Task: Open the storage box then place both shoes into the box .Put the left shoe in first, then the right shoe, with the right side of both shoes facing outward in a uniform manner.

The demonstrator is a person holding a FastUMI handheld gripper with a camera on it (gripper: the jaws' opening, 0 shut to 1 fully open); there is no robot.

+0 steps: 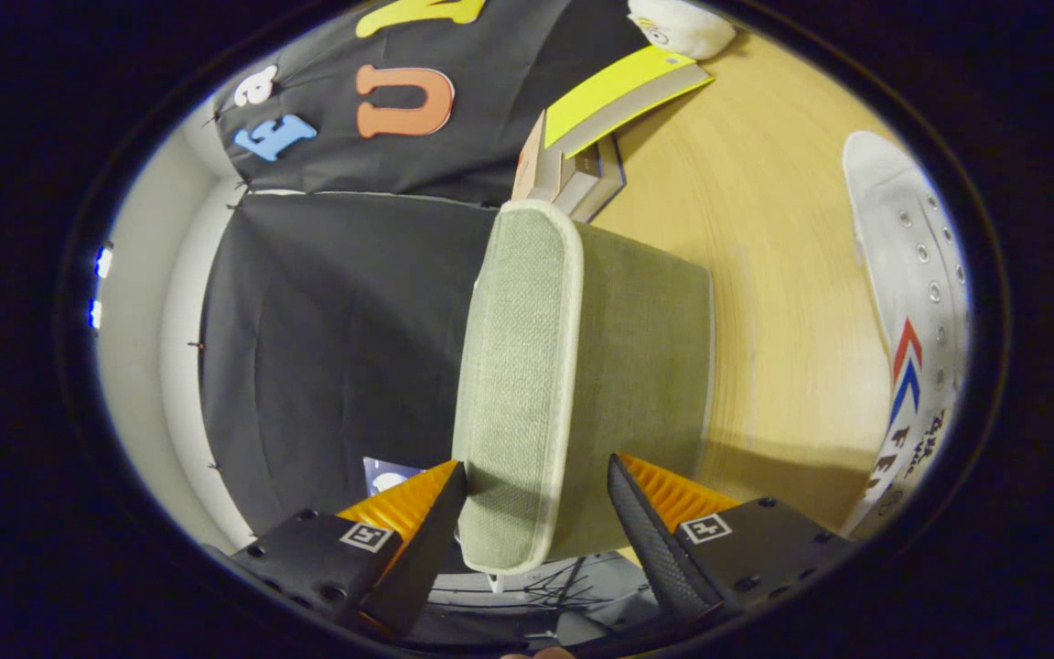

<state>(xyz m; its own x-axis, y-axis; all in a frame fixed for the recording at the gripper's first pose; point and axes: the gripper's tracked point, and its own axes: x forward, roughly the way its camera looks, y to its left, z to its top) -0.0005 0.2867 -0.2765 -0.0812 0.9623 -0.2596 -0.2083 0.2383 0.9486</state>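
Tongs point(536, 513) astride green box lid point(527, 366)

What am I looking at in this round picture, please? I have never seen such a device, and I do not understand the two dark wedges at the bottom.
The camera rides on a hand-held claw and looks forward along its two fingers; those are the wedges. The view is rolled sideways, so the wooden table looks tilted. Between the open fingers stands a sage-green fabric storage box with pale piping, its lid closed; whether the fingers touch it, I cannot tell. Beyond it lie cardboard boxes under a yellow card. Beside the green box lies a white canvas lace-up shoe with red and blue chevrons.
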